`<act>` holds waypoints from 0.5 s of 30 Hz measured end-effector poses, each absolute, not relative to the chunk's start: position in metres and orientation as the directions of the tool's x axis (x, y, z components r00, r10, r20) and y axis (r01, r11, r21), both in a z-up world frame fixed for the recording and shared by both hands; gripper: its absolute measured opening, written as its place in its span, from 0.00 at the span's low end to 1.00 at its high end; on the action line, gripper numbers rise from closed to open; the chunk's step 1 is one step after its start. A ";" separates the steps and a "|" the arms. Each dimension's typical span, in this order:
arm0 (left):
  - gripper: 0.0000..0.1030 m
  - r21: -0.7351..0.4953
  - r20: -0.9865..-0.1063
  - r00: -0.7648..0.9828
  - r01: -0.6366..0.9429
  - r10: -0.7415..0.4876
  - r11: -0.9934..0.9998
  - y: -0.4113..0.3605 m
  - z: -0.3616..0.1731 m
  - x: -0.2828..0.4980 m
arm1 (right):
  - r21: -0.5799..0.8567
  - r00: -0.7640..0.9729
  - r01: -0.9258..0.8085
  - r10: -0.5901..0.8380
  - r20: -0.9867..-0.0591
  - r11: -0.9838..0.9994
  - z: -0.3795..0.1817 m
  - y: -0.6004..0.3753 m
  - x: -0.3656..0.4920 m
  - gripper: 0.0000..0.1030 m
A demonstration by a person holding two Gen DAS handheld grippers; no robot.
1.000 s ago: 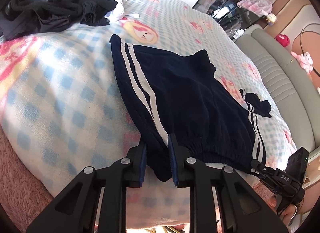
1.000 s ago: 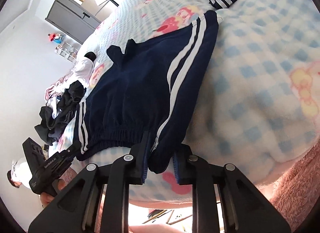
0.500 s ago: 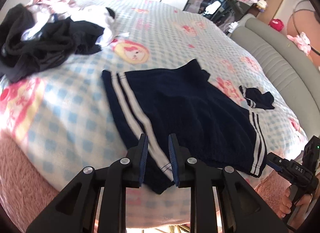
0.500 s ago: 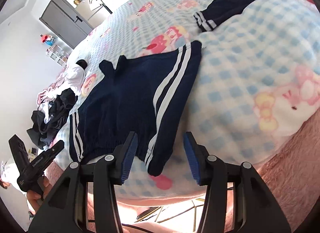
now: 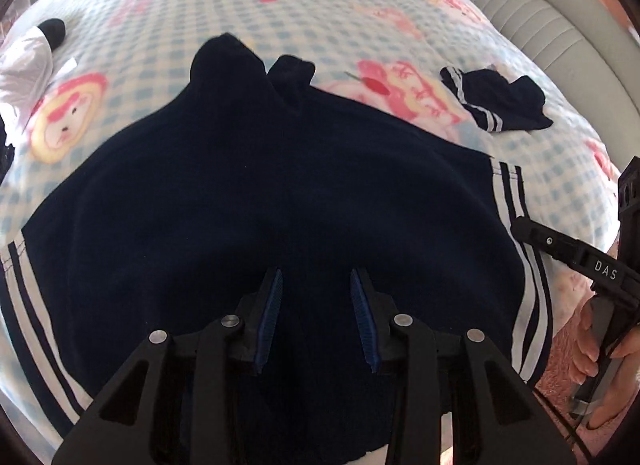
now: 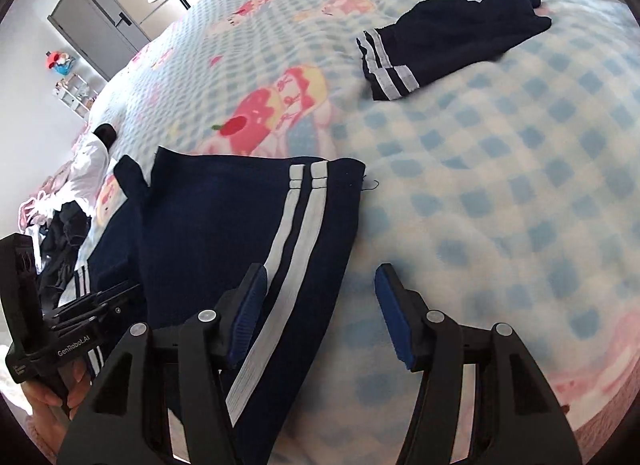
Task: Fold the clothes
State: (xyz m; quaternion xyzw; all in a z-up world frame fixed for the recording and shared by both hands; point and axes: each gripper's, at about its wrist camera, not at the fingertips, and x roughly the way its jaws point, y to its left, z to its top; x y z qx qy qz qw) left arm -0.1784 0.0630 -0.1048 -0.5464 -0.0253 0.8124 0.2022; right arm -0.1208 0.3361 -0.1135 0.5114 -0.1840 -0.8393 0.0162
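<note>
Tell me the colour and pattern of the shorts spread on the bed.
Navy shorts with two white side stripes; clearest in the right wrist view.

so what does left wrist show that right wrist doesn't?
Left wrist only: the padded bed edge, the whole width of the shorts with stripes on both sides, and the left gripper over the dark middle, jaws apart after just opening, not pinching the cloth.

Right wrist only: a grey cabinet, a toy shelf, the dark clothes pile, and the right gripper, jaws just opened wide around the shorts' striped edge.

Both: the shorts, the small folded garment, the checked blanket, the white garment.
</note>
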 end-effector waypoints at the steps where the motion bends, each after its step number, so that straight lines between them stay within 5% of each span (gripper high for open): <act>1: 0.36 -0.270 -0.865 -0.340 -0.307 0.370 -0.913 0.063 -0.101 -0.181 | 0.321 -0.481 -0.160 -0.210 -0.851 -0.933 -0.115 0.337 -0.125 0.56; 10: 0.34 -0.202 -0.819 -0.466 -0.313 0.336 -0.928 0.085 -0.086 -0.253 | 0.312 -0.511 -0.149 -0.197 -0.837 -0.938 -0.130 0.338 -0.162 0.58; 15: 0.28 -0.061 -0.853 -0.478 -0.305 0.208 -0.950 0.106 -0.102 -0.288 | 0.352 -0.550 -0.082 -0.253 -0.796 -0.932 -0.129 0.341 -0.166 0.20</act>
